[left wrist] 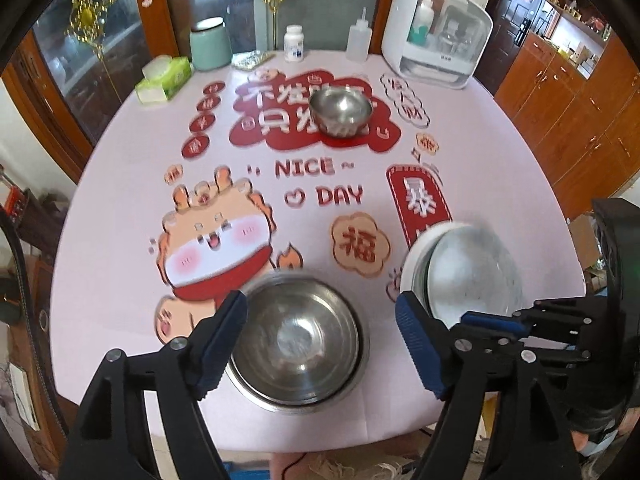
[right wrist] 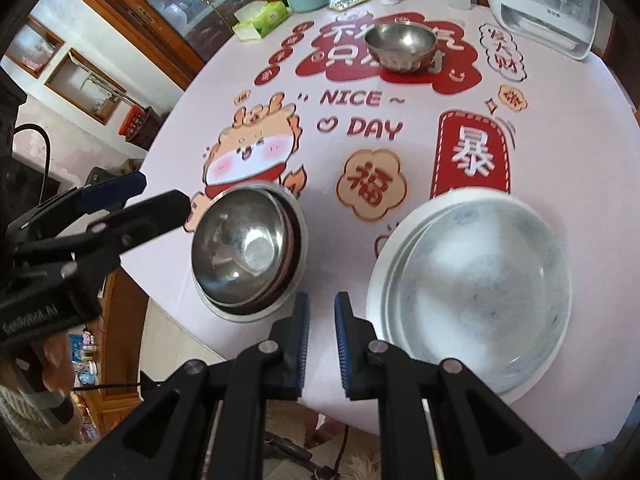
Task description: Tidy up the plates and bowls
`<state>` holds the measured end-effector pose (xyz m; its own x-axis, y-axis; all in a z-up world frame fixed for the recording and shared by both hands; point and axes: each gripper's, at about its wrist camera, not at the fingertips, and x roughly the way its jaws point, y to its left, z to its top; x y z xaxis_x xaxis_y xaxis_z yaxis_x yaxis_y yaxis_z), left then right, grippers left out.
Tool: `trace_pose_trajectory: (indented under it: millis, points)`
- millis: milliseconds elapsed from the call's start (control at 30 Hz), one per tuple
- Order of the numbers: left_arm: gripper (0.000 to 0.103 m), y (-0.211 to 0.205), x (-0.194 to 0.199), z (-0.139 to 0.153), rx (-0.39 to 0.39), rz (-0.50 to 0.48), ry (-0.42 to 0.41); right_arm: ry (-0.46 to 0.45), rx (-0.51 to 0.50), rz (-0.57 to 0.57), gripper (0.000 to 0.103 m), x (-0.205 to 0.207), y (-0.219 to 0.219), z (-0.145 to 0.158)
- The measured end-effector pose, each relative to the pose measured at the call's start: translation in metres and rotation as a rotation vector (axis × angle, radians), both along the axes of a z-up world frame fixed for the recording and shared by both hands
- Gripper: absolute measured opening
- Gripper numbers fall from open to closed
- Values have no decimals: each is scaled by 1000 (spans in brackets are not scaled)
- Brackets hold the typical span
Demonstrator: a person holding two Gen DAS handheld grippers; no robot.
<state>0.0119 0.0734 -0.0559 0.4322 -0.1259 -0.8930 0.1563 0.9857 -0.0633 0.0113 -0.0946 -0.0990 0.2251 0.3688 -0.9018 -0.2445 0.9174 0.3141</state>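
Observation:
Two or more steel bowls [left wrist: 298, 336] [right wrist: 248, 252] sit nested near the table's front edge. My left gripper [left wrist: 320, 344] hovers over them, open wide, its pads clear of the rims. It also shows at the left of the right wrist view [right wrist: 164, 192]. A grey marbled plate lies on a white plate [left wrist: 472, 272] [right wrist: 476, 280] to the right of the bowls. My right gripper [right wrist: 322, 348] hangs between the bowls and the plates, jaws nearly together with nothing in them. A single steel bowl [left wrist: 341, 110] [right wrist: 400, 46] stands upright at the far middle.
The round table [left wrist: 120, 168] has a pink printed cloth. Along its far edge stand a tissue box [left wrist: 164, 80], a green canister [left wrist: 210, 44], a pill bottle [left wrist: 294, 44], a squeeze bottle [left wrist: 358, 40] and a white dish cabinet [left wrist: 436, 36]. Wooden cupboards [left wrist: 568, 112] are at right.

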Motion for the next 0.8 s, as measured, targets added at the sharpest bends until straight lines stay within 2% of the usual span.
trace_pose_trajectory:
  millis: [100, 167, 233, 300, 467, 567, 633, 800]
  points:
    - [77, 0, 18, 22, 25, -10, -37, -39, 11, -22, 13, 16, -11, 20]
    - [83, 2, 33, 39, 36, -17, -63, -70, 21, -48, 13, 31, -20, 37]
    - [86, 3, 50, 53, 45, -21, -87, -104, 22, -78, 25, 47, -29, 54]
    - [86, 3, 72, 65, 52, -38, -103, -132, 12, -104, 30, 65, -36, 69]
    - [86, 0, 135, 79, 74, -53, -128, -178, 10, -177, 30, 120, -54, 99]
    - [87, -3, 178, 69, 48, -57, -102, -180, 18, -229, 35, 158, -63, 100]
    - [87, -4, 212, 52, 41, -39, -75, -170, 21, -258, 36, 181, -66, 93]
    - [87, -5, 272, 2, 8, 1, -21, -111, 36, -321, 36, 242, -69, 51]
